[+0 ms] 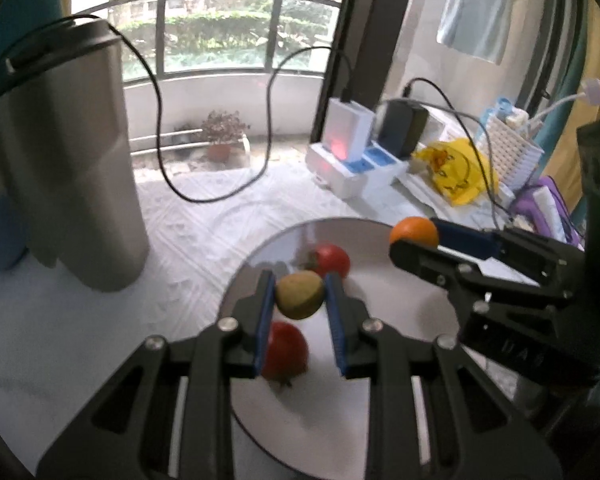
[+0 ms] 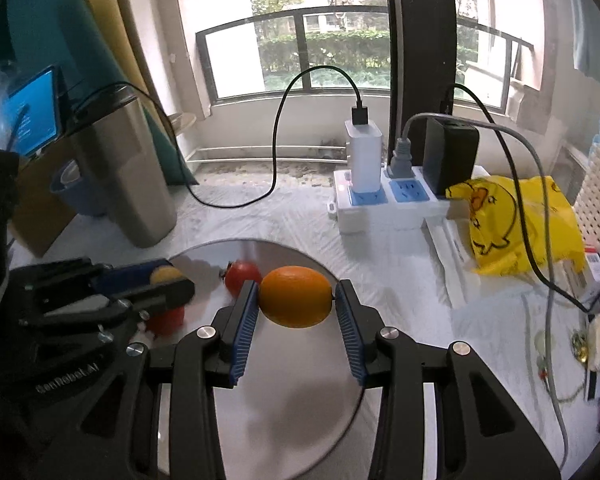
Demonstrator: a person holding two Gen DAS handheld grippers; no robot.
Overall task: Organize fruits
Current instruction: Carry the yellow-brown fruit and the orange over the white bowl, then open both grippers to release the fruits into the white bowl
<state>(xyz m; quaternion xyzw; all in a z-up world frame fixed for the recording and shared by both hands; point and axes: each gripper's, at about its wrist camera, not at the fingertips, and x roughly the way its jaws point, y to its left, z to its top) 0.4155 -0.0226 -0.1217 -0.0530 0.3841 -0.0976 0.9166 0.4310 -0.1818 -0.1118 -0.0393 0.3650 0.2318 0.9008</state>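
Left wrist: plate (image 1: 400,304) with two tomatoes (image 1: 332,260).

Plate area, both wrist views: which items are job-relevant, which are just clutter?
Job:
plate
orange in right tongs
green-yellow fruit in left tongs
two red fruits

Clutter:
steel canister
power strip
yellow bag
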